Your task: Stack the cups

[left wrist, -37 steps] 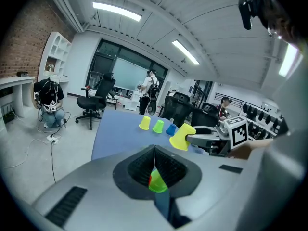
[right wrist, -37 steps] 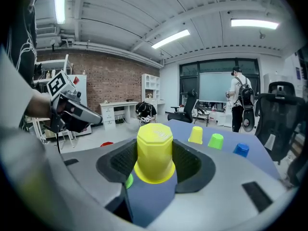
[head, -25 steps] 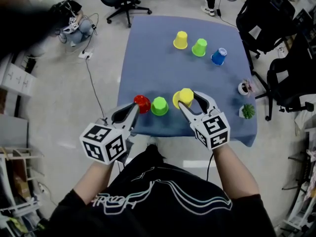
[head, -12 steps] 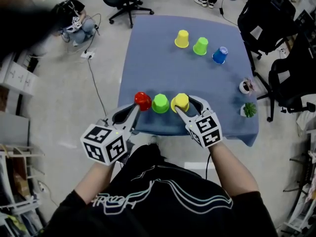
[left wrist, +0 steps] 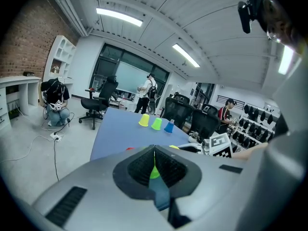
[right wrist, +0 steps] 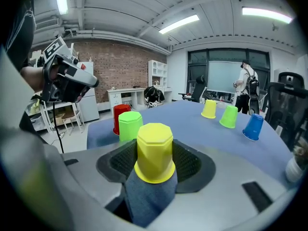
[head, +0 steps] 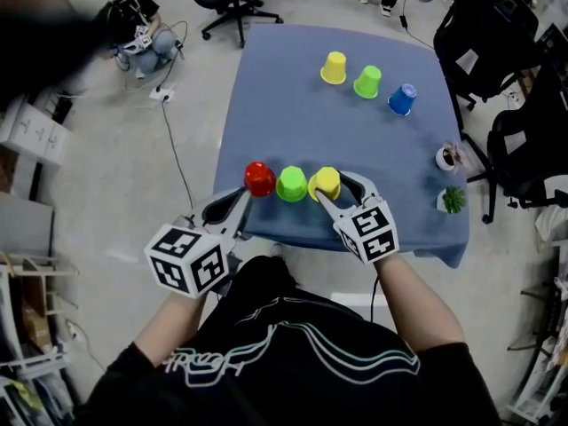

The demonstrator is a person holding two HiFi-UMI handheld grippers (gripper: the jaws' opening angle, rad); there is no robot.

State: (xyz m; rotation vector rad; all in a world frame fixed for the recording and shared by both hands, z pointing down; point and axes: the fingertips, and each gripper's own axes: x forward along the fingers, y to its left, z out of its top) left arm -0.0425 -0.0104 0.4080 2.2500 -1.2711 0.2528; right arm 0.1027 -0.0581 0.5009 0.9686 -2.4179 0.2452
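1. Both arms reach out from the person's body to the near edge of the bench (head: pixel 266 105). Each gripper points forward and a bit down.
2. The left gripper (head: pixel 238 201) has its tips pressed together, with nothing in them. It is by the near left corner of the bench, close to the red cup (head: pixel 259 178) and held higher than it.
3. The right gripper (head: pixel 334 188) pinches the near yellow cup (right wrist: pixel 154 150), with one pad on each side. The cup is upside down and stands straight.
4. The right hand is hidden behind that gripper's marker cube (head: pixel 368 235).
5. In the left gripper view, the near green cup (head: pixel 290 184) is only a thin strip in the gap behind the tips.
6. I cannot tell if the near yellow cup's rim rests on the bench.
7. The near yellow cup is at the near edge, just beside the near green cup. The red cup comes next, so the three make a row.
8. The far yellow cup (head: pixel 334 67), the far green cup (head: pixel 367 82) and the blue cup (head: pixel 402 99) stand near the far right corner. They are well apart from both grippers.
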